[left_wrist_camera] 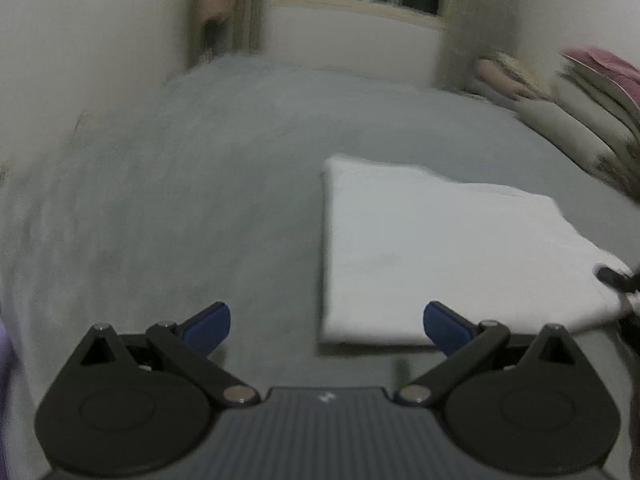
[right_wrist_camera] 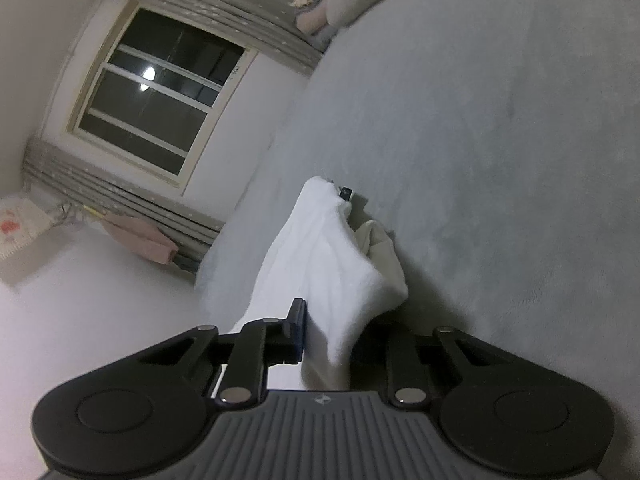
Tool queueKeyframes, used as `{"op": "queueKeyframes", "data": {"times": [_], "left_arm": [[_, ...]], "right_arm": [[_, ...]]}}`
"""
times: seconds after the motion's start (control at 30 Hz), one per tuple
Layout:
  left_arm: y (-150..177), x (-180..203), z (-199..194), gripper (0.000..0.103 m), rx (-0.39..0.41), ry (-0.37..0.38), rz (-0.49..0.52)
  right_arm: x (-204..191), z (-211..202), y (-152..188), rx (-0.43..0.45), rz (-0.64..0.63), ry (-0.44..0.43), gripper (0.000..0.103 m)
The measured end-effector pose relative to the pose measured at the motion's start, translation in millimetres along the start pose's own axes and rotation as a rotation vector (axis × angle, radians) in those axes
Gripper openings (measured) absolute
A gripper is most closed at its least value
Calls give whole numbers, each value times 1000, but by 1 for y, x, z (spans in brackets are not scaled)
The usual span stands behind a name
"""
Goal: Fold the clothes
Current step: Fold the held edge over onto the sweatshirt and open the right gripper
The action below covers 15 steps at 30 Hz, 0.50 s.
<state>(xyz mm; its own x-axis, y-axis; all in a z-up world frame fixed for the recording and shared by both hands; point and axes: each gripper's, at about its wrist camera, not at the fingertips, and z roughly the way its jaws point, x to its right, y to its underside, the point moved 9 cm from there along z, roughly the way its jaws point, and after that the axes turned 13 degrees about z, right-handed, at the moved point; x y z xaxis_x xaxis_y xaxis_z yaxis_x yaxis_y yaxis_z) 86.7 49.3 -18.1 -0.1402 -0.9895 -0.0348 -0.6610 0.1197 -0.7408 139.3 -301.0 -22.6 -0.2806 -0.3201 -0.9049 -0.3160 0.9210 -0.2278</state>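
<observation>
A white garment (left_wrist_camera: 432,252) lies folded in a flat rectangle on the grey bed (left_wrist_camera: 200,184), to the right in the left wrist view. My left gripper (left_wrist_camera: 326,324) is open and empty, just off the garment's near left corner. My right gripper (right_wrist_camera: 324,332) is shut on the white garment (right_wrist_camera: 320,252) and holds its edge, the cloth bunched up between the jaws; the right finger is hidden by cloth. The tip of the right gripper (left_wrist_camera: 612,278) shows at the garment's right edge in the left wrist view.
Pillows and folded bedding (left_wrist_camera: 580,112) pile up at the far right of the bed. A window (right_wrist_camera: 156,92) with grey curtains is in the back wall. A white wall (left_wrist_camera: 80,40) borders the bed on the left.
</observation>
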Motion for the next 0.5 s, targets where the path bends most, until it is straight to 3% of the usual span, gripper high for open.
{"op": "queueKeyframes", "data": {"times": [0.07,0.13,0.23,0.5], "left_arm": [[4,-4,10,98,-42,6,-20],[0,-7,10,98,-38,-69,44],[1,-13,11,98,-36,-96,47],[1,-41,14,100,-51,17,-126]], "right_arm": [[-4,-1,1,14,-32,7,19],[-8,-1,3,21,-77,20,19],[-20,-1,6,36,-216,54,19],[-67,1,30,111,-583,143,19]]}}
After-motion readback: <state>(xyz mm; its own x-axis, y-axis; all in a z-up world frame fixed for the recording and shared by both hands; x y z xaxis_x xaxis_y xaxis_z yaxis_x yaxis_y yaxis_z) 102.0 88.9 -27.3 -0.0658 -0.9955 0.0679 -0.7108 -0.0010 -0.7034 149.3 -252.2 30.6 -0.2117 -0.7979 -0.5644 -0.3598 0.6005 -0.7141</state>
